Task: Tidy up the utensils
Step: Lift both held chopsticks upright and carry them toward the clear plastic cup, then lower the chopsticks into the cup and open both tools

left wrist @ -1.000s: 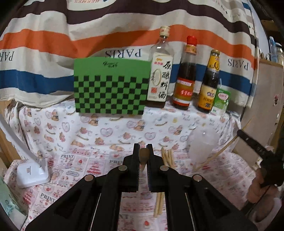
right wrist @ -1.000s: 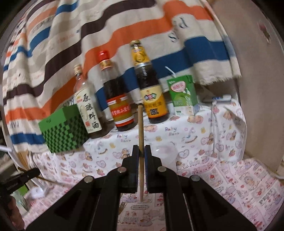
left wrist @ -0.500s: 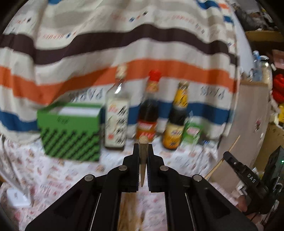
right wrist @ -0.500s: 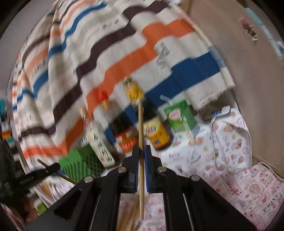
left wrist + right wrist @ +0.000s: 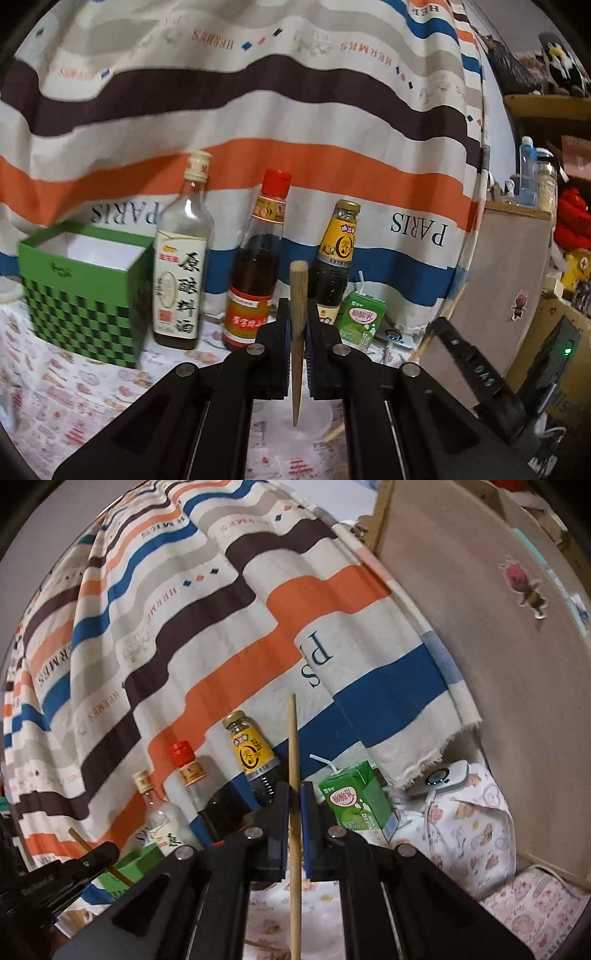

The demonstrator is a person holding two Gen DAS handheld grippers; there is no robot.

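Observation:
My left gripper [image 5: 295,325] is shut on a wooden chopstick [image 5: 297,295] that stands upright, thick end up, its tip hanging over a translucent plastic cup [image 5: 310,421] below. My right gripper [image 5: 293,805] is shut on a second wooden chopstick [image 5: 293,746], also held upright. The right gripper also shows at the right of the left wrist view [image 5: 439,325], and the left gripper at the lower left of the right wrist view [image 5: 107,851]. More chopsticks [image 5: 264,945] lie on the tablecloth below.
A green checkered open box [image 5: 85,291] stands at the left. Three sauce bottles [image 5: 255,273] and a green juice carton [image 5: 362,317] line the back against a striped cloth [image 5: 258,110]. A brown board [image 5: 498,664] stands at the right, with a small white device [image 5: 443,777] beside it.
Both grippers have risen and tilted upward with their chopsticks. The left view has swung right, so the box and bottles sit lower and farther left.

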